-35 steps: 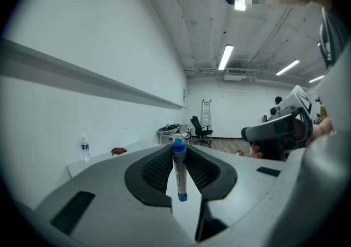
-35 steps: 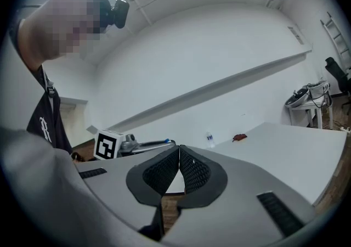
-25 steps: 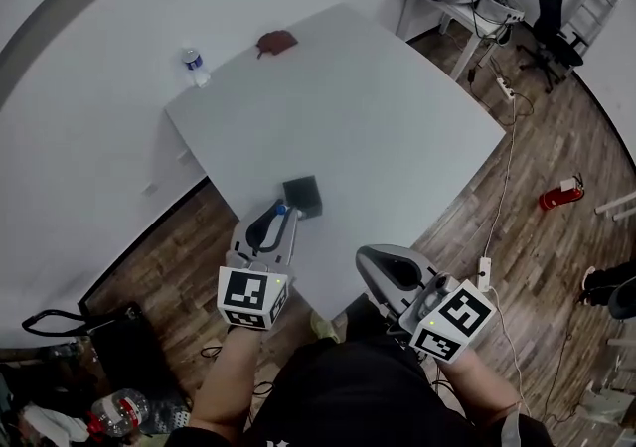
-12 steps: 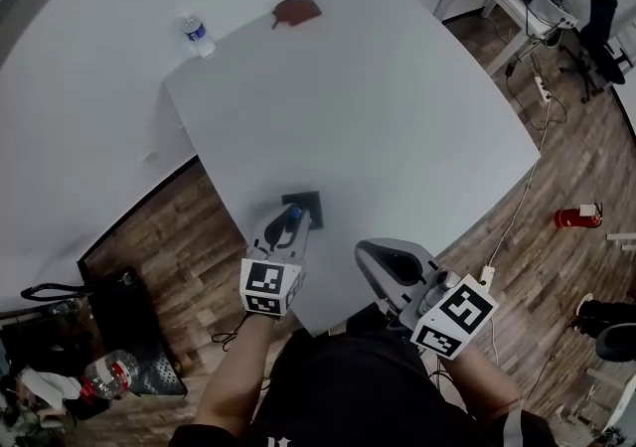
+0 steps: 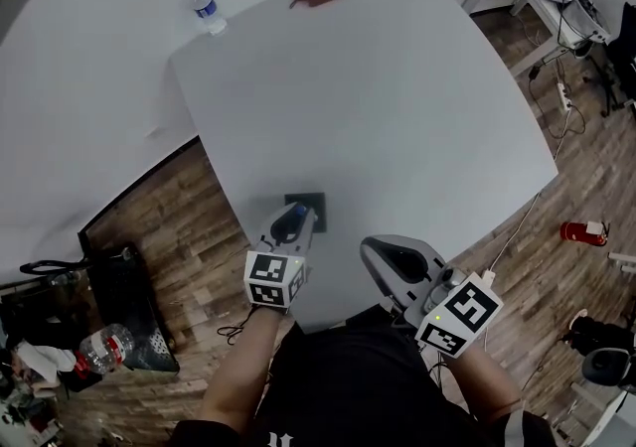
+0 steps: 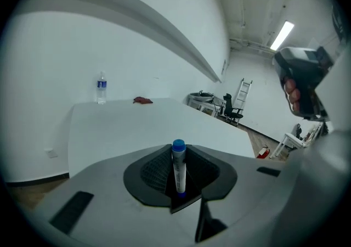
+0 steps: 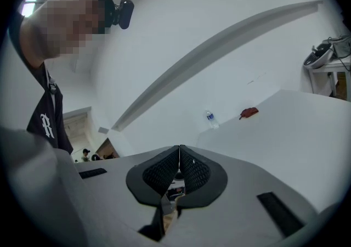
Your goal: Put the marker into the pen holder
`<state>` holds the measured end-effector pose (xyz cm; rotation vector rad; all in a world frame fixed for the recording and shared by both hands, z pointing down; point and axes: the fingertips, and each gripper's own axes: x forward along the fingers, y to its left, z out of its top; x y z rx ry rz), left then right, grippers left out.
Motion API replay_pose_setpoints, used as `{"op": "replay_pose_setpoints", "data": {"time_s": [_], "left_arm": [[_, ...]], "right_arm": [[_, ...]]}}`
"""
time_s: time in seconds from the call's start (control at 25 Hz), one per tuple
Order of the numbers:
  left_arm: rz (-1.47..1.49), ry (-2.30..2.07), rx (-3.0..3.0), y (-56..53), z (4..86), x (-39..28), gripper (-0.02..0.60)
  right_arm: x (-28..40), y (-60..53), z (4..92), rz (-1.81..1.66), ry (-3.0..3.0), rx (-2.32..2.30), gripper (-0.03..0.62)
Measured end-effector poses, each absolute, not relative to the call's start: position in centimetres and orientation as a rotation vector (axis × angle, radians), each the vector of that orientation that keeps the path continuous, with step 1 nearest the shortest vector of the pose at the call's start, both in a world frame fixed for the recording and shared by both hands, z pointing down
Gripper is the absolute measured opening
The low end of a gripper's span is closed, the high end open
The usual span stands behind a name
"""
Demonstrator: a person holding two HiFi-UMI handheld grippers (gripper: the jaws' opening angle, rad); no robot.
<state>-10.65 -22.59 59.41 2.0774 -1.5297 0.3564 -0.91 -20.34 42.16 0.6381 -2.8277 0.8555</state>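
Though close, marker (image 6: 179, 166) print illegible.

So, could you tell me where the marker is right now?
The marker is clamped upright in the left gripper, held close to the black pen holder at the near edge of the table.

Smooth matt table (image 5: 397, 117), wood-plank floor (image 5: 169, 207)

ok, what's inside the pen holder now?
The pen holder shows only a dark opening, nothing visible inside. The left gripper, shut on the marker, covers its near edge, so whether the marker's tip is in is hidden.
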Motion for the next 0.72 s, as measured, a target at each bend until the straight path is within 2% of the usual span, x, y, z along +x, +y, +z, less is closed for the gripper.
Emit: {"op": "replay_pose_setpoints", "data": {"time_s": [0.32, 0.72], "left_arm": [[0.378, -1.538, 2.041, -22.4, 60.5, -11.2, 0.091], [0.311, -1.599, 2.090, -21.6, 56.9, -13.6, 0.091]], "right_arm": [[-1.6, -20.2, 42.7, 0.867, -2.813, 0.640, 0.017], [-3.9, -19.3, 43.3, 0.791, -2.802, 0.643, 0.017]]}}
